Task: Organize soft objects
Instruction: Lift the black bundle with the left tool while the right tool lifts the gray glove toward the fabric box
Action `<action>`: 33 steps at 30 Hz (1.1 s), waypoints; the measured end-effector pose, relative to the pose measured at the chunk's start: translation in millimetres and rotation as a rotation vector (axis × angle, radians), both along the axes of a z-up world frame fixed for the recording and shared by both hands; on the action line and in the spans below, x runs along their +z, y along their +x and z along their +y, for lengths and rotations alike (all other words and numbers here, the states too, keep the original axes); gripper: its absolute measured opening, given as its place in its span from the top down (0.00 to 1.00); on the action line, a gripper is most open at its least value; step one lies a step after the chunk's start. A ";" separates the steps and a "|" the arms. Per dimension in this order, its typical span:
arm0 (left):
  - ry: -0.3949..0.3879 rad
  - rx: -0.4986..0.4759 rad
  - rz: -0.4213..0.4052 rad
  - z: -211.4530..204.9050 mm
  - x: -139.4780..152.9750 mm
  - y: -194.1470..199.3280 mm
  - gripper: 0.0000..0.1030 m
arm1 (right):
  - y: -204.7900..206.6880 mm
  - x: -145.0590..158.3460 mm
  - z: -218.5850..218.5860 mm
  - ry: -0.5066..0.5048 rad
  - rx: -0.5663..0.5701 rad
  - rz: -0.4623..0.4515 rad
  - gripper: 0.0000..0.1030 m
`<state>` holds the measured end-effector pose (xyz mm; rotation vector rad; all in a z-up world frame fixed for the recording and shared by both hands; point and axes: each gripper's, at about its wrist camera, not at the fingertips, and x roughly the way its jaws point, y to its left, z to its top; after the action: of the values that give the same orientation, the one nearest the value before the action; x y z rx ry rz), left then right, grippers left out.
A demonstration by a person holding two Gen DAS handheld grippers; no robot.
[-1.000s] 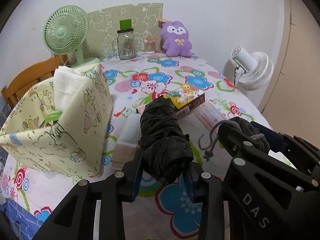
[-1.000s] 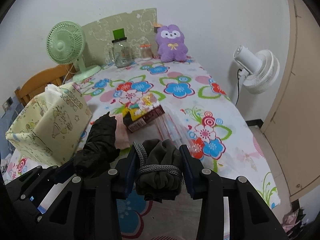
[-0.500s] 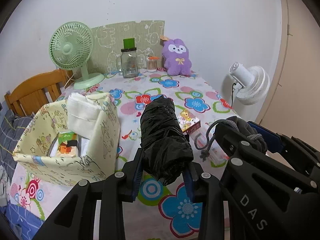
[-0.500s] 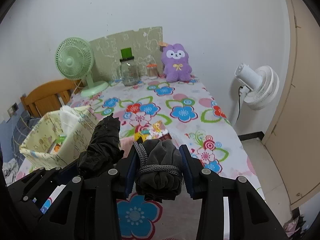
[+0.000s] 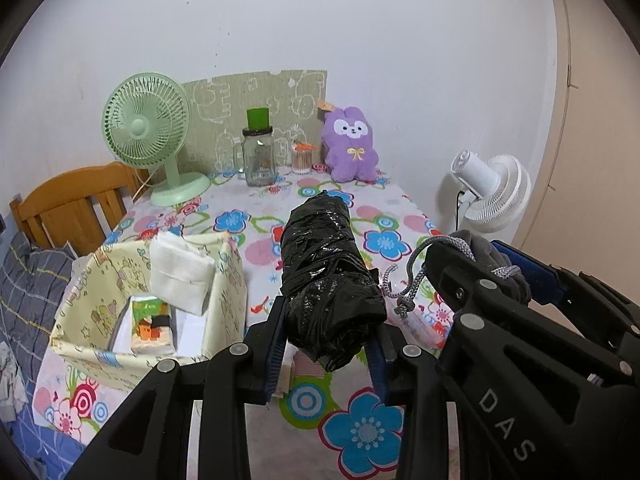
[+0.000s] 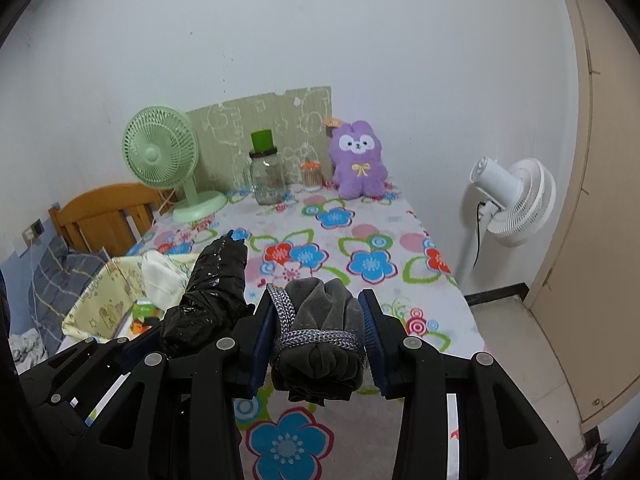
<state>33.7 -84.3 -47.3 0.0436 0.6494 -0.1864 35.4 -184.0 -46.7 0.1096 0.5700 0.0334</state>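
My left gripper (image 5: 326,344) is shut on a black plastic-wrapped roll (image 5: 324,264) and holds it high above the flowered table (image 5: 360,432). The roll also shows in the right wrist view (image 6: 212,292). My right gripper (image 6: 320,344) is shut on a grey cloth bundle (image 6: 320,328) tied with grey cord, held beside the left one; the bundle shows in the left wrist view (image 5: 492,256). A pale yellow fabric bin (image 5: 96,320) stands below left, holding a white folded cloth (image 5: 180,272) and tissue packs (image 5: 152,328).
At the table's back stand a green fan (image 5: 148,132), a glass jar (image 5: 260,156), a small jar of sticks (image 5: 302,158) and a purple plush rabbit (image 5: 352,144). A white floor fan (image 5: 488,188) stands right; a wooden chair (image 5: 76,208) left.
Both grippers have risen with their loads, well above the table. The bin is now seen from above with its contents showing. The box and items on the table are hidden behind the roll.
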 end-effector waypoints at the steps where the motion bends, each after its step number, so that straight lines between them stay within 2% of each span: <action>1: 0.000 0.000 -0.005 0.6 2.7 0.4 0.65 | 0.1 2.3 1.0 0.000 0.000 -0.004 0.57; 11: 0.014 0.004 -0.032 5.3 19.6 6.0 0.65 | 4.9 19.1 6.1 0.005 0.001 -0.027 0.57; 33: 0.015 0.042 -0.035 47.3 27.8 25.3 0.65 | 30.3 30.6 44.3 0.007 0.051 -0.034 0.57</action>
<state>59.0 -37.0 -19.5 0.0474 0.6166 -0.1399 65.6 -139.7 -16.1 0.1012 0.5382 0.0870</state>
